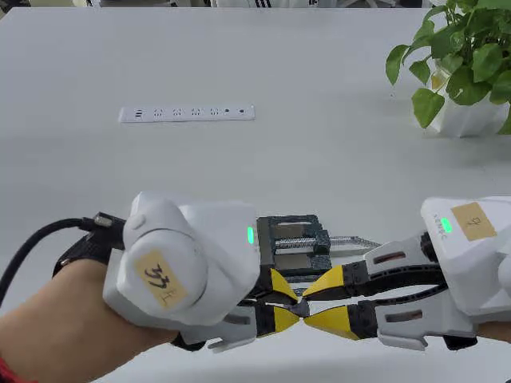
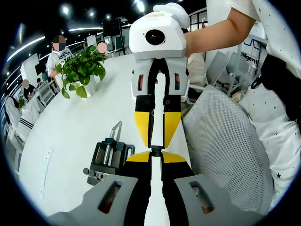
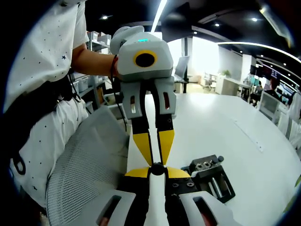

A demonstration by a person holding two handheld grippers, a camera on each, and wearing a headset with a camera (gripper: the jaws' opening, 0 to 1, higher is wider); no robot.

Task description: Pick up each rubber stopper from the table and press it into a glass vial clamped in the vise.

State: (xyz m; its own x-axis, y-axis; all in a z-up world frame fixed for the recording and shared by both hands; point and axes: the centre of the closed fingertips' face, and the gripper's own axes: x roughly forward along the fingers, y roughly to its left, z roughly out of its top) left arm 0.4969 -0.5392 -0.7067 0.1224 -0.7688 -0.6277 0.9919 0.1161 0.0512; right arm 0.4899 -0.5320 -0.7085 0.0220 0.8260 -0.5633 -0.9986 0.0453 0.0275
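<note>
head view: left hand-held gripper (image 1: 295,306) and right hand-held gripper (image 1: 306,307) meet tip to tip over the table (image 1: 239,159). both sets of jaws are pressed together, pinching one small dark rubber stopper (image 1: 300,308), just in front of the vise (image 1: 299,239).

White table (image 1: 319,159), dark grey vise (image 1: 307,239), green plant (image 1: 463,56), white power strip (image 1: 186,114)

White table (image 1: 319,159), pwr strip (image 1: 186,113) far side, potted plant (image 1: 461,72) corner, vise (image 1: 299,243) near edge
</note>
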